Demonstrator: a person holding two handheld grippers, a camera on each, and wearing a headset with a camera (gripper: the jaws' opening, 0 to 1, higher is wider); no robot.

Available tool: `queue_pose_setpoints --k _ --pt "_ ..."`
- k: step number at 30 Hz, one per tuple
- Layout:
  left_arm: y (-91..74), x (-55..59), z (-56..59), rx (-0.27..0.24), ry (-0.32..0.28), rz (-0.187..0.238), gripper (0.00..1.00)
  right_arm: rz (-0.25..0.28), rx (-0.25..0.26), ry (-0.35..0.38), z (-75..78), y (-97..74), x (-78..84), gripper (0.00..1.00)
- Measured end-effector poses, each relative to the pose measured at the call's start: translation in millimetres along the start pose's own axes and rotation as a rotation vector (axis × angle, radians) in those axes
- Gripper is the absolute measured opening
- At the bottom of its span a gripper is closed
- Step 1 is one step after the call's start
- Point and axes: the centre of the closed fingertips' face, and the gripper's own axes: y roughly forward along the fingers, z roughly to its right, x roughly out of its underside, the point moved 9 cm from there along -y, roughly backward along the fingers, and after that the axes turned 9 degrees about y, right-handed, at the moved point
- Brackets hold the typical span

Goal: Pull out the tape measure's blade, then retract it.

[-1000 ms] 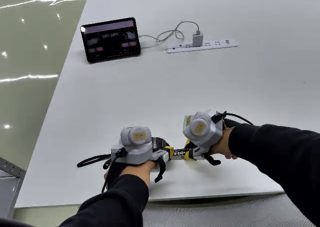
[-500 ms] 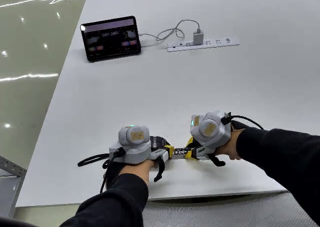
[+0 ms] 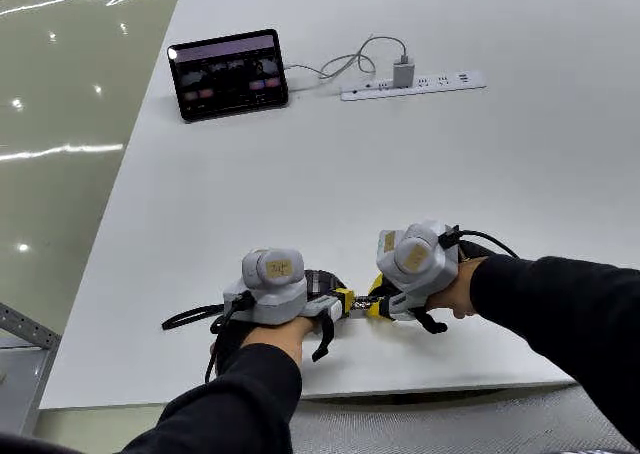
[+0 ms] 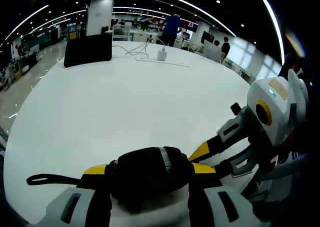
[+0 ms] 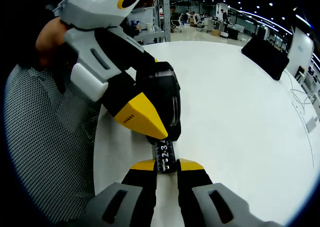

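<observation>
Left gripper (image 4: 150, 171) is clamped on the tape measure (image 5: 162, 94) at the table's (image 3: 400, 174) near edge, right gripper (image 5: 165, 165) pinching the blade (image 5: 163, 154), barely out. Probably the pull-out step, next draw it sideways, steady

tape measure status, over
Left gripper clamped on tape measure case. Right gripper pinching blade, short length out. Tablet and power strip far across table.

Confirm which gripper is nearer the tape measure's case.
Left. The left gripper is clamped around the black case, one jaw on each side. The right gripper sits just off the case, pinching the short exposed blade near its tip.
</observation>
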Motion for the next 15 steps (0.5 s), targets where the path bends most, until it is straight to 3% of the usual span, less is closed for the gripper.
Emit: queue_pose_setpoints --k 15 --pt "-0.7 0.1 0.3 -0.006 -0.008 -0.003 0.58 0.013 -0.013 0.008 3.4 3.2 -3.4 0.11"
